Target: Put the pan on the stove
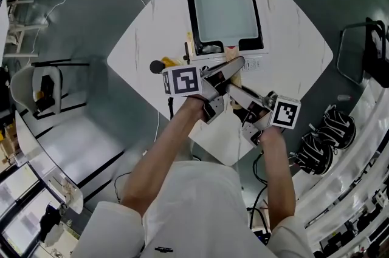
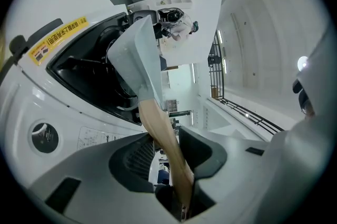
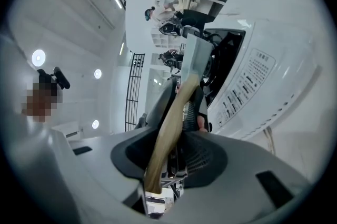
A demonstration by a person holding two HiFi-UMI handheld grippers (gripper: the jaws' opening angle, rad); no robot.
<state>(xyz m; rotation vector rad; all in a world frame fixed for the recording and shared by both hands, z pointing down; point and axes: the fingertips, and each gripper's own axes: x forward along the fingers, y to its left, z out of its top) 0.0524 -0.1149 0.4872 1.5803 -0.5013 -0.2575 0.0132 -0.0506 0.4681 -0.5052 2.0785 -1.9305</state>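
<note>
A pale, square-cornered pan (image 1: pixel 223 8) lies over the black top of a white stove (image 1: pixel 193 20) in the middle of a white table (image 1: pixel 292 38). Whether it rests there or hangs just above, I cannot tell. Its long axis runs from the far side of the table towards me, and its wooden handle (image 2: pixel 160 133) points back at my body. My left tongs (image 2: pixel 164 136) pinch that handle, and my right tongs (image 3: pixel 179 112) pinch it too, nearer its free end. My left hand (image 1: pixel 193 106) and right hand (image 1: pixel 270 134) sit close together with both forearms stretched forward, the right a little lower.
</note>
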